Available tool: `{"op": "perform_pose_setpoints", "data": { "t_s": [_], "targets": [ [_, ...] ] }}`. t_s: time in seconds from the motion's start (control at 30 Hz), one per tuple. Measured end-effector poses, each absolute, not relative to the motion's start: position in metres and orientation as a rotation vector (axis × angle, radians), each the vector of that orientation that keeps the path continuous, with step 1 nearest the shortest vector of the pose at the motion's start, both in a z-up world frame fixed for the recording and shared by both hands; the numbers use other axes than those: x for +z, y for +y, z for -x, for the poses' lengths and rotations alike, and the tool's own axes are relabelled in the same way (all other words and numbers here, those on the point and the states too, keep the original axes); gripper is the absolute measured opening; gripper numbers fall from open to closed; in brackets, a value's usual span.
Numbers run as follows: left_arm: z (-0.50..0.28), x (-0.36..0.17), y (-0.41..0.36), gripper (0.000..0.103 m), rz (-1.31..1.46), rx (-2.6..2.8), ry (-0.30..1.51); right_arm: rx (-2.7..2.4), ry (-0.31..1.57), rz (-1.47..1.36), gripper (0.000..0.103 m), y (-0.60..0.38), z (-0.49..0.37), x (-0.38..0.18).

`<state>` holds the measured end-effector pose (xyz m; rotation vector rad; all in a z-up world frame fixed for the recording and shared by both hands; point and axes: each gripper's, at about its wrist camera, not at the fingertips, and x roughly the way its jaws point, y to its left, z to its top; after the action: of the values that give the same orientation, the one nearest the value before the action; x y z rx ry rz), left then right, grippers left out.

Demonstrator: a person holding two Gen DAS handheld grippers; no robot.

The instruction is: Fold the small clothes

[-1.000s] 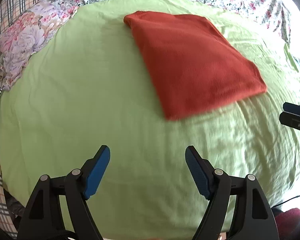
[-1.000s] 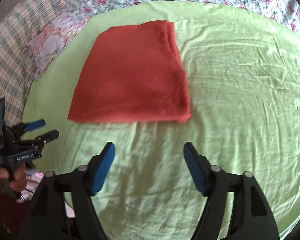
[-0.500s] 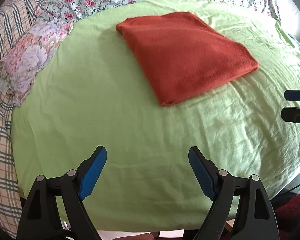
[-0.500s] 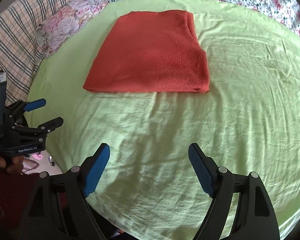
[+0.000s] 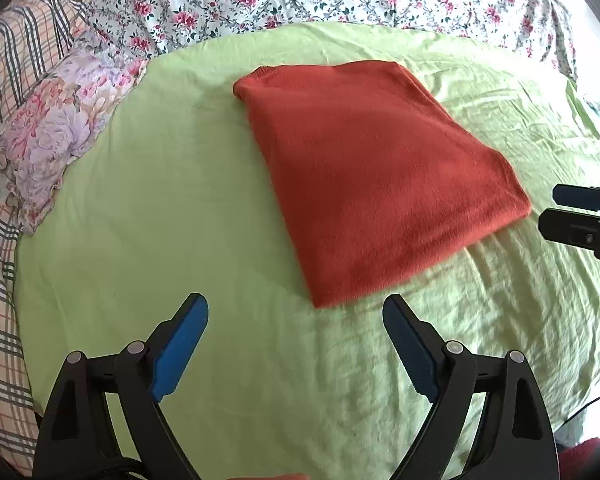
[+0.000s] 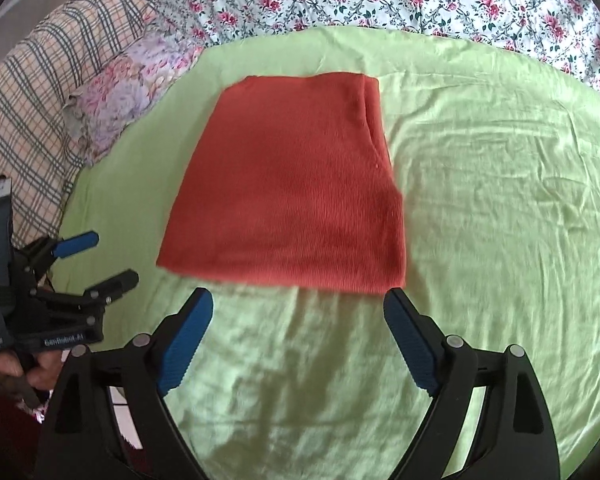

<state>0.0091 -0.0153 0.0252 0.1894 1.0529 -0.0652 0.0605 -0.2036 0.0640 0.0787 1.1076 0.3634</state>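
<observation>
From my left gripper (image 5: pixel 295 312), bare green sheet (image 5: pixel 160 216) runs wide to 10 o'clock; only the folded red garment (image 5: pixel 372 172) lies at 1 o'clock. A floral pillow (image 5: pixel 48 140) bounds 9 o'clock. From my right gripper (image 6: pixel 298 306), open sheet lies toward 2 o'clock.

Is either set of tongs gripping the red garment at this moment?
No. The left tongs and right tongs are both open above the green sheet, short of the folded red garment.
</observation>
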Motion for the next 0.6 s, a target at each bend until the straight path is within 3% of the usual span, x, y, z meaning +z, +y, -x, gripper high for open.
{"op": "perform_pose_setpoints", "data": {
  "t_s": [0.6],
  "targets": [
    [-0.041, 0.032, -0.017, 0.092, -0.149, 0.023, 1.038, 0.414, 1.140, 0.030, 0.088, -0.177, -0.091, 0.051]
  ]
}}
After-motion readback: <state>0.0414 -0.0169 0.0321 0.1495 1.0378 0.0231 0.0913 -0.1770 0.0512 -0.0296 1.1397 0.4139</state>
